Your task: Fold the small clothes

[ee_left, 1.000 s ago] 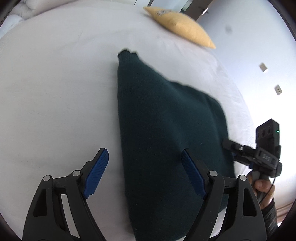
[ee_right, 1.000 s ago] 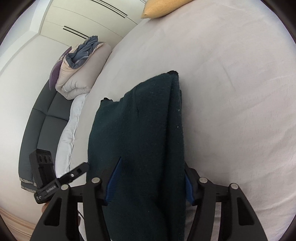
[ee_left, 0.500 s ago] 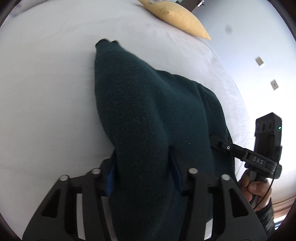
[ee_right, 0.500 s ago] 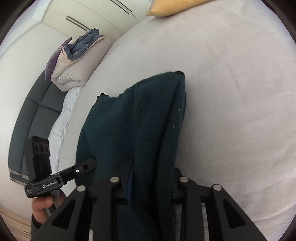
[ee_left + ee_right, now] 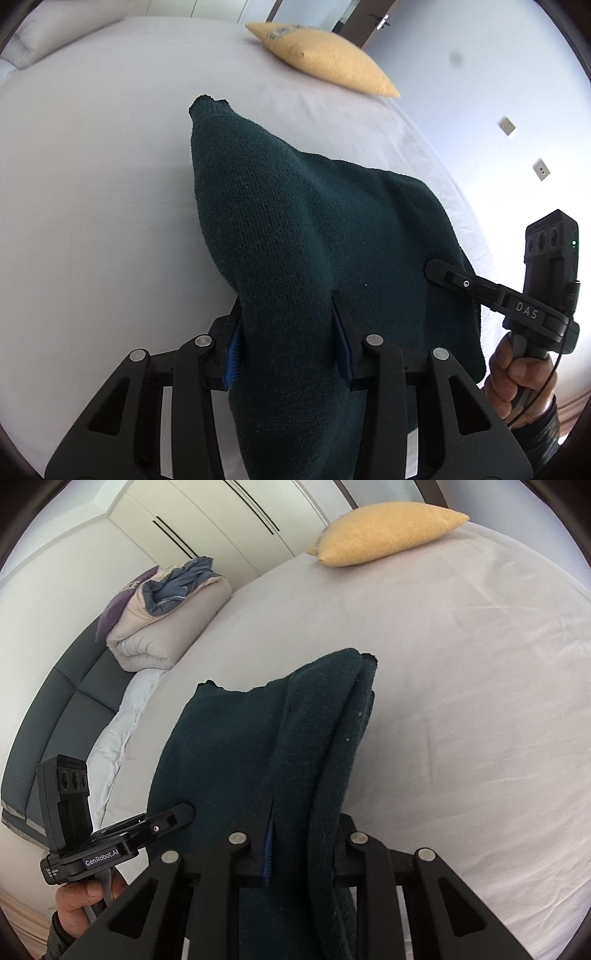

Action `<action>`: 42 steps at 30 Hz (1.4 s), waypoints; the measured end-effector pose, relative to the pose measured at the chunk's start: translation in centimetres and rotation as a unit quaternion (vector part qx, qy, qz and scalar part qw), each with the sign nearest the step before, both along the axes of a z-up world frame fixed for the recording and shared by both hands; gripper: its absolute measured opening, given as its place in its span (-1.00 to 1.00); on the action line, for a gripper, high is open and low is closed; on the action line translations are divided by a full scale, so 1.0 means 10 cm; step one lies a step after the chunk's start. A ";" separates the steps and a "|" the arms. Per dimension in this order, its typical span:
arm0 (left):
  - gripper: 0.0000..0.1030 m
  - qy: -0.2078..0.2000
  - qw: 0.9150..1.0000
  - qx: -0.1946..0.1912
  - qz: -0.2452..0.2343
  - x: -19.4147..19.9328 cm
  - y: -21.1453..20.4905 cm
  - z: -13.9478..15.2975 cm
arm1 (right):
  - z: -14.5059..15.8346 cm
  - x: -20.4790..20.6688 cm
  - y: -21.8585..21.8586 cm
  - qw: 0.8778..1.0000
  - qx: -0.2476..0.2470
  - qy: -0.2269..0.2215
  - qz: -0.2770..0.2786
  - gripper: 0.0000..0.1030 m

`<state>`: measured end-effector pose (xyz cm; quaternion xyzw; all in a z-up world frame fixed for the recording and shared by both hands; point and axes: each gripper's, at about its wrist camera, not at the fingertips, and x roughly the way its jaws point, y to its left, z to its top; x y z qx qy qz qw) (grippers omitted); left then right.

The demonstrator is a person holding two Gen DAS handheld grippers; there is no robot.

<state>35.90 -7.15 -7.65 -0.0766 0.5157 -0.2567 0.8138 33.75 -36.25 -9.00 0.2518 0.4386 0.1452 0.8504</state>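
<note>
Left gripper (image 5: 288, 347) and right gripper (image 5: 303, 849) both clamp fabric, side by side.

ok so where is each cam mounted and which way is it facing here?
Left wrist: sits on the left gripper, looks along its fingers over the dark green sweater clamped between them, across the bed toward the yellow pillow; the right hand shows at the right edge.
Right wrist: sits on the right gripper, shut on the same sweater, faces the pillow and a folded duvet; the left hand shows lower left.
Shared: sweater, bed, pillow.
</note>
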 end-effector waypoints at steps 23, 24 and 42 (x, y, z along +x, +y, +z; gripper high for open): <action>0.11 -0.105 0.991 0.082 0.026 -0.41 -0.11 0.01 | 0.17 -0.37 0.02 0.997 0.007 -0.072 -0.005 -0.11; 0.11 -0.090 0.992 0.089 0.025 -0.41 -0.12 -0.11 | 0.12 -0.35 0.11 0.998 0.007 -0.065 0.012 -0.11; 0.52 -0.236 0.960 0.114 0.101 -1.67 0.31 0.61 | 0.42 -1.66 -0.19 0.987 -0.082 -0.106 -0.084 0.12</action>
